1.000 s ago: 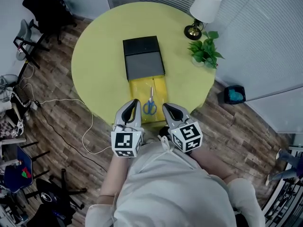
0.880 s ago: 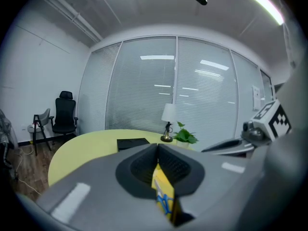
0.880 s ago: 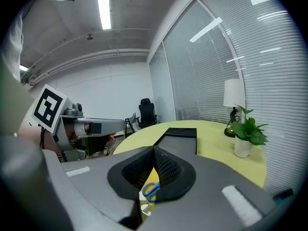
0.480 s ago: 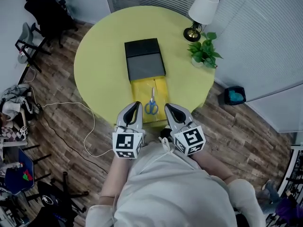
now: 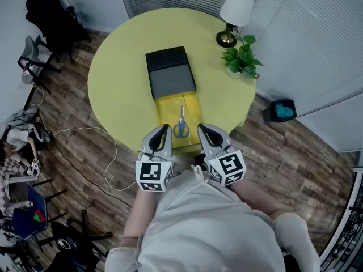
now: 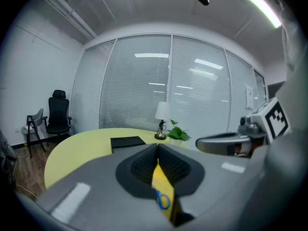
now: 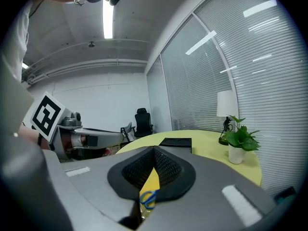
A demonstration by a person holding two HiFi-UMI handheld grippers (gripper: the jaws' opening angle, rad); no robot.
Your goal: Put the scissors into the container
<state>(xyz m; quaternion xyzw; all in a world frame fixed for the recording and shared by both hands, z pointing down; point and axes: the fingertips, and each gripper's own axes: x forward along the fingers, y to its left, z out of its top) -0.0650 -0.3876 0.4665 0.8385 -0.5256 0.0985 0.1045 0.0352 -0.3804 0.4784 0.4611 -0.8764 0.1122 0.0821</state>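
Near table point(image 5: 119, 89) edge, scissors point(image 5: 180, 127) between closed left tool point(image 5: 164, 128) and right tool point(image 5: 201, 130)

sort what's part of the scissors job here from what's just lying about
Job: scissors, yellow tray under them, black box, left hand-held gripper and right hand-held gripper, both shut and empty.

Lying about: lamp, potted plant, office chair.

The scissors point(image 5: 181, 124), blue-handled and with blades closed, lie flat in the yellow tray point(image 5: 165, 109). The blades point toward the adjoining black container point(image 5: 170, 72).
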